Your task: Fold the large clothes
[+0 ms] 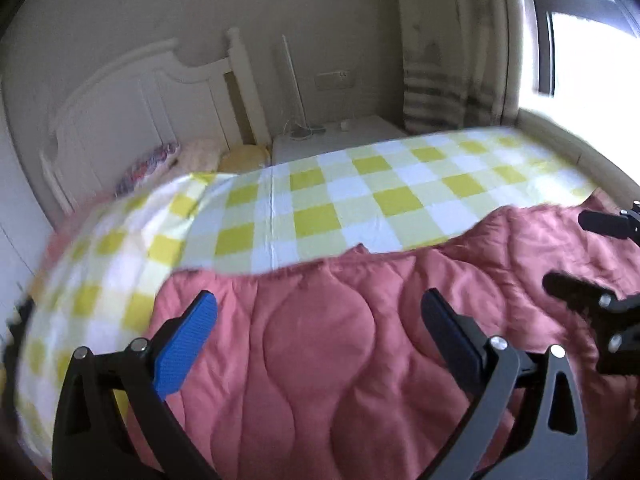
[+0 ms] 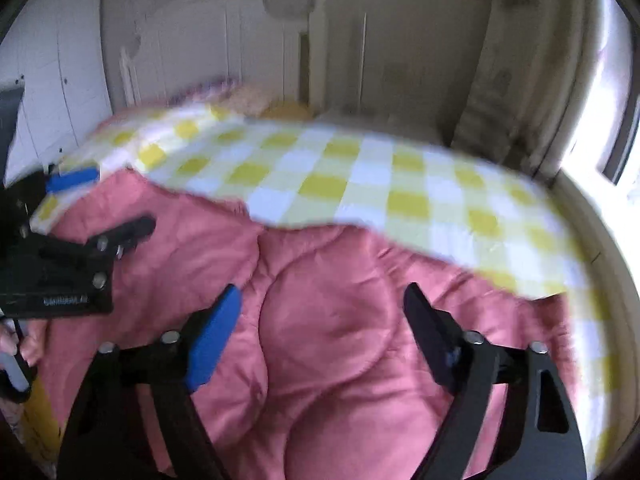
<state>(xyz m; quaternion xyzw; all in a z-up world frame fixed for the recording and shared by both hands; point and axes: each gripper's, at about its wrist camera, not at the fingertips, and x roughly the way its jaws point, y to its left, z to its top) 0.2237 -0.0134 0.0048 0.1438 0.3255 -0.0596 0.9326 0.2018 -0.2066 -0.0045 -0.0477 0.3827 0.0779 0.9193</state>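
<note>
A pink quilted comforter point(image 1: 340, 360) point(image 2: 340, 340) fills the near part of the bed. Beyond it spreads a yellow-and-white checked cloth point(image 1: 320, 204) point(image 2: 340, 184) whose blurred near edge overlaps the pink. I cannot tell whether the two are one piece. My left gripper point(image 1: 320, 304) hovers open over the pink quilting with nothing pinched between its blue pads point(image 1: 184, 344). My right gripper point(image 2: 323, 294) is likewise open above the comforter, further right. Each gripper shows at the edge of the other's view: the right gripper point(image 1: 576, 250) and the left gripper point(image 2: 112, 200).
A white headboard point(image 1: 132, 108) and several pillows point(image 1: 192, 156) stand at the far end of the bed. A white nightstand point(image 1: 340, 132), a striped curtain point(image 1: 436, 96) and a bright window point(image 1: 584, 48) lie to the right. White wardrobe doors point(image 2: 60, 72) are on the left. A hand point(image 2: 10, 344) shows at the left edge.
</note>
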